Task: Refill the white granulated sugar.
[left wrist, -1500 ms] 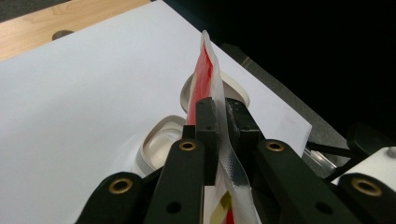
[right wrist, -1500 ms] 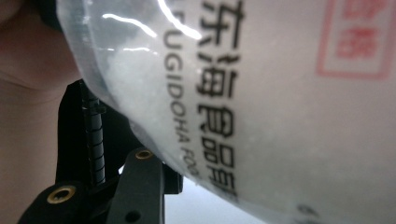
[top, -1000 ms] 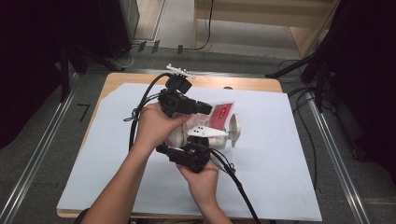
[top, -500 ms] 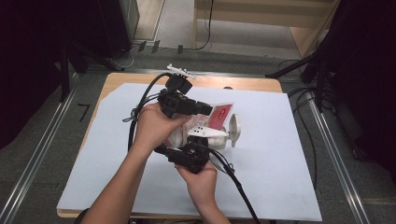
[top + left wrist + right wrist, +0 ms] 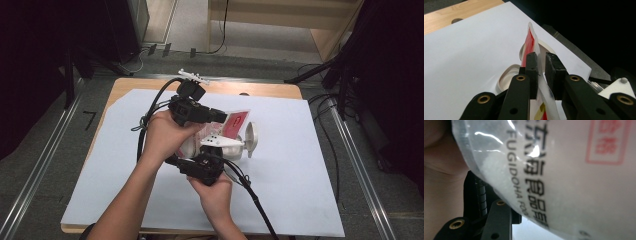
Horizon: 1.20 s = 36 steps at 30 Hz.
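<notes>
The pouch (image 5: 235, 122) is held above the bowl (image 5: 248, 140), its top seal pinched by the left hand-held gripper (image 5: 541, 72); the right hand-held gripper (image 5: 212, 150) steadies its body, seemingly for tearing.

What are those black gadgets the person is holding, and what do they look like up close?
Each is a black hand-held gripper. The left hand-held gripper has two flat black jaws on arms with brass-coloured rivets, and a small white plate on top. The right hand-held gripper carries a white plate too. Thick black cables trail from both. The forearms are bare, no sleeves.
</notes>
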Each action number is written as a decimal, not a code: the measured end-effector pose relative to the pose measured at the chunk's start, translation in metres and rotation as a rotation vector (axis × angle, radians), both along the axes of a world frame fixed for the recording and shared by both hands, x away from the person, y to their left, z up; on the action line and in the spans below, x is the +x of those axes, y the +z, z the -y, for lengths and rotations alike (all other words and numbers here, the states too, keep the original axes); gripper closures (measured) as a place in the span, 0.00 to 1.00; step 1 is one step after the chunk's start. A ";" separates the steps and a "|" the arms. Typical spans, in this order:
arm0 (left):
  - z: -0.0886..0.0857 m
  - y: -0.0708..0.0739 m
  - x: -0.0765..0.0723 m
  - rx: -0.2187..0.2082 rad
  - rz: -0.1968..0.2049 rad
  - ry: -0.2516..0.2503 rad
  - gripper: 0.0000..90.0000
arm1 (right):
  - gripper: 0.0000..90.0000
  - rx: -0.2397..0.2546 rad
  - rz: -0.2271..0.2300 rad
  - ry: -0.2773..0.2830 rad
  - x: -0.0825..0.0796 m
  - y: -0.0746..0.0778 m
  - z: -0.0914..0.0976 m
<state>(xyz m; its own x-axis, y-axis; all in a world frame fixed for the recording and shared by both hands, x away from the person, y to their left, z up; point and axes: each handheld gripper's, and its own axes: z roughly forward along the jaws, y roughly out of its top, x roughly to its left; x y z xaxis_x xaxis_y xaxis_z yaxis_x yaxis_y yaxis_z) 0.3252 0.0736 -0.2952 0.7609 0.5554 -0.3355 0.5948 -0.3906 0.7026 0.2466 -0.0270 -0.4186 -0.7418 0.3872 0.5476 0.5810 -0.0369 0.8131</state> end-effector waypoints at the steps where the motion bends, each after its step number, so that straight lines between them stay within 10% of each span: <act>1: -0.001 0.000 0.000 -0.008 0.001 -0.002 0.91 | 0.69 -0.004 0.001 -0.001 0.000 0.000 0.000; 36: -0.013 0.002 -0.002 0.006 -0.028 0.008 0.92 | 0.69 -0.019 0.016 0.021 -0.008 0.005 -0.013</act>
